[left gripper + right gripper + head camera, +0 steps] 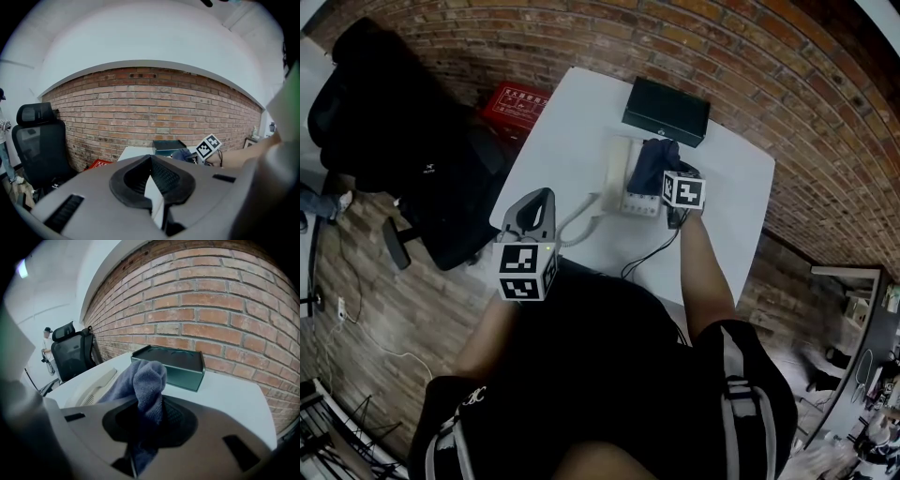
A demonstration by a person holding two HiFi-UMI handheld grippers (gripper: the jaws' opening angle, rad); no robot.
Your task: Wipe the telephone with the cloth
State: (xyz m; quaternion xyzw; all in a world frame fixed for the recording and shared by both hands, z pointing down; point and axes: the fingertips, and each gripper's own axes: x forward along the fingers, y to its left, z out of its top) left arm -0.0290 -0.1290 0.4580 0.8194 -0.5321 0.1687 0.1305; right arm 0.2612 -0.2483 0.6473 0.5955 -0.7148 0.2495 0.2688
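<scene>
Pinching a fold of the blue cloth (143, 378), the right gripper (150, 416) had its jaws closed on the fabric, so that a bunch stood up past the tips and the rest hung below. I judged this grip was meant to leave a loose pad of cloth free for rubbing. That gripper hovered over the beige telephone (623, 183), which lay near the middle of the white table (572, 131). The cloth draped over the telephone's 2 o'clock part, and the handset (91, 387) lay at the cloth's 9 o'clock. Whether the cloth pressed on the casing could not be told.

The left gripper (542, 199) sat at the telephone's 8 o'clock, by the table's near edge, with its jaws together and nothing between them. It looked parked clear of the wiping, just beside the coiled cord (577, 225).

At the telephone's 12 o'clock stood a dark green box (666, 111) with a raised rim and a shallow top in which nothing showed. At its 10 o'clock, off the table, lay a red box (517, 98), contents unseen. A black chair (403, 141) stood at 9 o'clock.
</scene>
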